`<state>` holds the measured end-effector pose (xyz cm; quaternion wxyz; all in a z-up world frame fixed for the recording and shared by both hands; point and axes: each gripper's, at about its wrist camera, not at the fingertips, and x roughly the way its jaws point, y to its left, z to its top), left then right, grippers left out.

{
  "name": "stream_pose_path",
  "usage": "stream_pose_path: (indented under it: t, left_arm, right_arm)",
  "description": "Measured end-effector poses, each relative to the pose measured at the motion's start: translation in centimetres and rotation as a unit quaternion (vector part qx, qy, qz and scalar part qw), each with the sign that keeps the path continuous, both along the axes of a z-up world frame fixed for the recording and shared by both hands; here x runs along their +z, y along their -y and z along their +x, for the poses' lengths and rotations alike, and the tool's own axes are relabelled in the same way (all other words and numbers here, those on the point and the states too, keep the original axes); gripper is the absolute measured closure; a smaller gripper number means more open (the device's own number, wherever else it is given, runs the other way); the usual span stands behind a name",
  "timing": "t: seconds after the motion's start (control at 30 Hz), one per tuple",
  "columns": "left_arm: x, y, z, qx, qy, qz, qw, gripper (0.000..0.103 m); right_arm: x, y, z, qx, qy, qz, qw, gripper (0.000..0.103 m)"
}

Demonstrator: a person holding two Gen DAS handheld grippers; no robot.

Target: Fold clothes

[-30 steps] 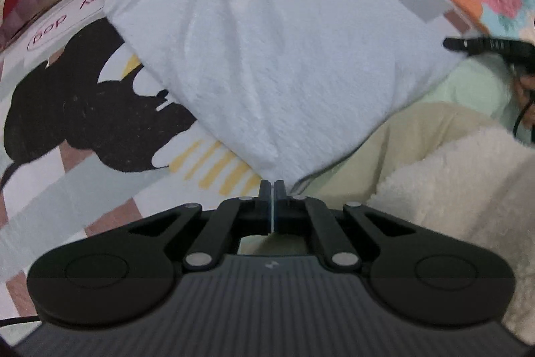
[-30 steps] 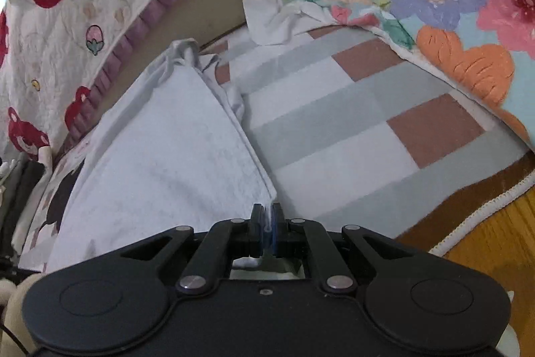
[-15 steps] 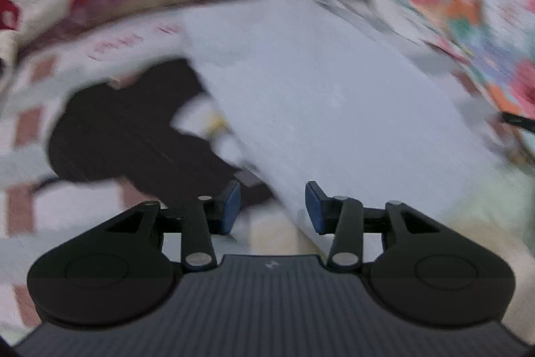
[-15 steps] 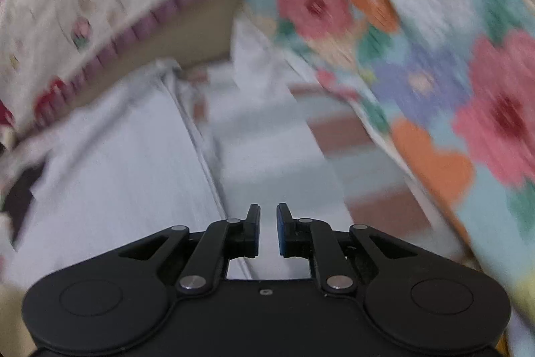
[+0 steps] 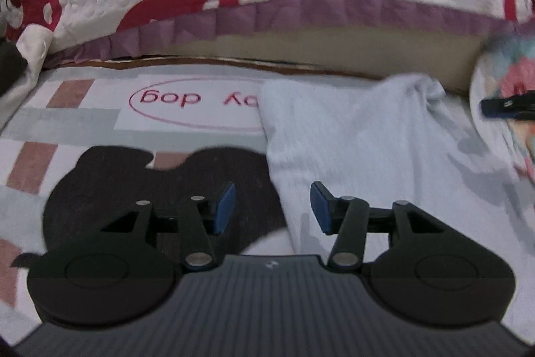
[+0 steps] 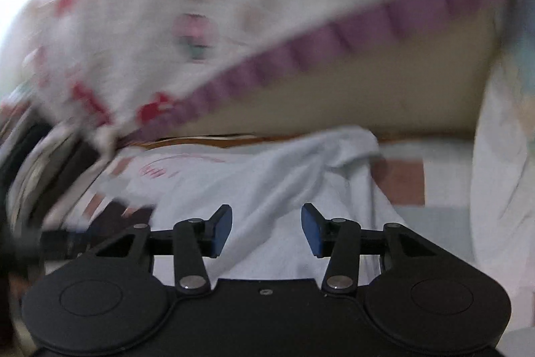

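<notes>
A pale blue-grey garment [image 5: 361, 136] lies folded flat on a checked rug [image 5: 63, 129]; its bunched far corner [image 5: 431, 89] lies near the sofa base. My left gripper [image 5: 272, 206] hovers over the garment's left edge, where it meets the rug's black dog print [image 5: 150, 183]. Its jaws are opening and nothing is between them. In the right wrist view the same garment [image 6: 267, 189] spreads below my right gripper [image 6: 265, 231], whose jaws are also opening and hold nothing. At the far right of the left wrist view, a finger of the right gripper [image 5: 505, 107] shows.
A white quilt with red bears and a purple frill [image 5: 301, 12] hangs over the beige sofa base [image 5: 334, 49] behind the rug. A floral blanket [image 5: 505, 79] lies at the right. The rug carries a pink oval with lettering [image 5: 190, 106].
Both grippers let go of the garment corners they pinched and opened. Both swung toward the garment's far side by the sofa; the garment now lies flat.
</notes>
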<state>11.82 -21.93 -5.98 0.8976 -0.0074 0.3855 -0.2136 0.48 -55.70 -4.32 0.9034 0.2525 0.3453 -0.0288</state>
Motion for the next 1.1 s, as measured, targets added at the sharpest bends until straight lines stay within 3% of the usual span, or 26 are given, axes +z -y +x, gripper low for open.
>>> stream_pose_path:
  t: [0.17,0.3,0.37,0.4,0.47,0.53,0.67,0.8,0.9,0.97,1.03,1.07,1.1]
  left_arm:
    - [-0.8,1.0,1.6,-0.017,0.017,-0.014,0.9996,0.054]
    - [-1.8,2.1,2.9,-0.017,0.01,-0.01,0.9998,0.053]
    - [-2.2,2.5,3.5,-0.014,0.003,-0.01,0.9999,0.053]
    - [-2.3,2.7,3.6,-0.013,0.003,-0.007,0.9999,0.053]
    - [-2.3,3.0,3.8,-0.012,0.008,0.0,0.9999,0.053]
    - [-2.3,3.1,4.1,-0.012,0.018,0.007,0.9997,0.053]
    - [-2.4,2.9,6.1,0.002,0.025,0.008,0.9997,0.052]
    - [-2.2,3.0,8.6,0.008,0.03,-0.012,0.9995,0.049]
    - [-2.5,3.6,10.2,0.006,0.026,-0.026,0.9993,0.049]
    - [-3.1,4.2,11.3,0.005,0.006,-0.03,0.9995,0.042]
    - [-3.9,5.0,12.2,-0.001,-0.016,-0.028,0.9995,0.042]
    - [-4.2,5.4,12.4,-0.015,-0.019,-0.028,0.9993,0.047]
    - [-4.5,5.8,12.6,-0.029,-0.022,-0.027,0.999,0.094]
  right_arm:
    - [-3.9,4.4,3.7,-0.112,-0.022,0.118,0.986,0.052]
    - [-7.0,6.5,5.3,-0.188,-0.031,0.127,0.973,0.051]
    - [-8.0,6.7,4.9,-0.205,0.008,0.146,0.968,0.051]
    - [-8.4,6.8,4.6,-0.206,0.033,0.158,0.965,0.054]
    - [-8.5,6.6,4.1,-0.196,0.078,0.175,0.962,0.099]
    - [-7.3,6.2,3.7,-0.164,0.114,0.173,0.965,0.099]
    - [-3.1,5.7,1.8,-0.124,0.173,0.117,0.97,0.099]
    - [0.2,5.1,1.2,-0.084,0.19,0.048,0.977,0.099]
    - [0.6,5.1,1.7,-0.071,0.171,0.014,0.983,0.099]
    - [0.7,5.2,1.5,-0.07,0.169,0.012,0.983,0.099]
    - [0.5,5.3,1.6,-0.069,0.175,0.01,0.982,0.099]
    - [0.5,5.1,1.4,-0.068,0.178,0.008,0.982,0.099]
    - [0.5,5.0,1.3,-0.068,0.182,0.006,0.981,0.099]
